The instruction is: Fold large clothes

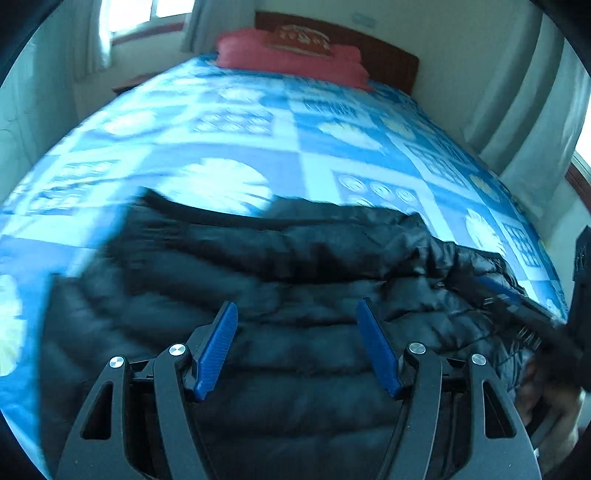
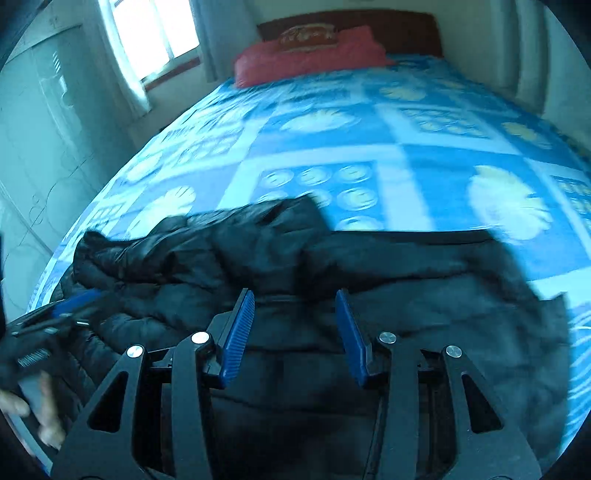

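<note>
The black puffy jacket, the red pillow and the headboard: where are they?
Black puffy jacket (image 1: 295,258): left wrist view, quilted middle.
Red pillow (image 2: 310,59): right wrist view, front face.
Headboard (image 2: 406,33): right wrist view, wooden panel above pillow.

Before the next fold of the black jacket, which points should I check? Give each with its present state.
1. Left gripper empty, jaws apart: ok.
2. Right gripper empty, jaws apart: ok.
3. Black jacket lies wholly on the bed: cannot tell, its near part is hidden.
4. Jacket flat: not ok, a sleeve lies bunched.
5. Free bed surface beyond the jacket: ok.
6. Red pillow far from the jacket: ok.
</note>
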The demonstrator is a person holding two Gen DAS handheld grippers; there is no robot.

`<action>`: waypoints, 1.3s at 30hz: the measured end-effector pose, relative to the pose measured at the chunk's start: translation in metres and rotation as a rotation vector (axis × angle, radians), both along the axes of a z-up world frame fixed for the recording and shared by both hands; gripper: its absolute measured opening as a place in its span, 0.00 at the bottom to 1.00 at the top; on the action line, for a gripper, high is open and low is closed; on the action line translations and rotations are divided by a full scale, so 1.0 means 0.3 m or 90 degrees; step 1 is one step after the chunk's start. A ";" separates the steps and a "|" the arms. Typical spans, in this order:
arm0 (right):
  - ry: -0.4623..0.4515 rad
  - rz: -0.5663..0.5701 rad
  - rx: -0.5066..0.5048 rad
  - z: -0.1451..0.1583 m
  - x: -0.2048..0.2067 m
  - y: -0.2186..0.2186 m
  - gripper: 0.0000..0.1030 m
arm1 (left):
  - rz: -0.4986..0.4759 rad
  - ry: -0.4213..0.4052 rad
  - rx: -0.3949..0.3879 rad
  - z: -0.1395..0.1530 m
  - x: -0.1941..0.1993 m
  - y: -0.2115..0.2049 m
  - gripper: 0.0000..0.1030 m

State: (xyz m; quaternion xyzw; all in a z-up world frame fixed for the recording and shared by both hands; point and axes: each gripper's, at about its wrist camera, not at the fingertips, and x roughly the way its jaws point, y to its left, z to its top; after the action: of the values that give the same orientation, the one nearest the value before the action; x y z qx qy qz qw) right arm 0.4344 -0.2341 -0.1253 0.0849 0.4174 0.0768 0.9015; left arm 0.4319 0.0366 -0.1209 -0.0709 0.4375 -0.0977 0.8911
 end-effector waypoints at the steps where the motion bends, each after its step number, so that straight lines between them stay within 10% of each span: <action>1: 0.008 -0.012 -0.010 -0.011 0.000 -0.025 0.43 | 0.010 -0.002 0.007 0.001 -0.013 0.025 0.64; 15: 0.023 -0.050 -0.111 -0.024 -0.179 -0.101 0.47 | 0.065 -0.008 0.015 0.000 -0.183 0.188 0.62; 31: 0.028 -0.062 -0.079 -0.068 -0.303 -0.162 0.48 | 0.052 0.013 0.017 -0.057 -0.315 0.244 0.58; 39: 0.000 -0.122 -0.033 0.027 -0.598 -0.280 0.60 | 0.121 -0.018 -0.036 0.018 -0.578 0.357 0.59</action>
State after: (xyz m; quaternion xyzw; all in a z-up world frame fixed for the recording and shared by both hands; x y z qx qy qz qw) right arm 0.2549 -0.3179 -0.1174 0.1011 0.4091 -0.0207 0.9066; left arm 0.2586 0.1436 -0.1155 -0.1358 0.4133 -0.0260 0.9000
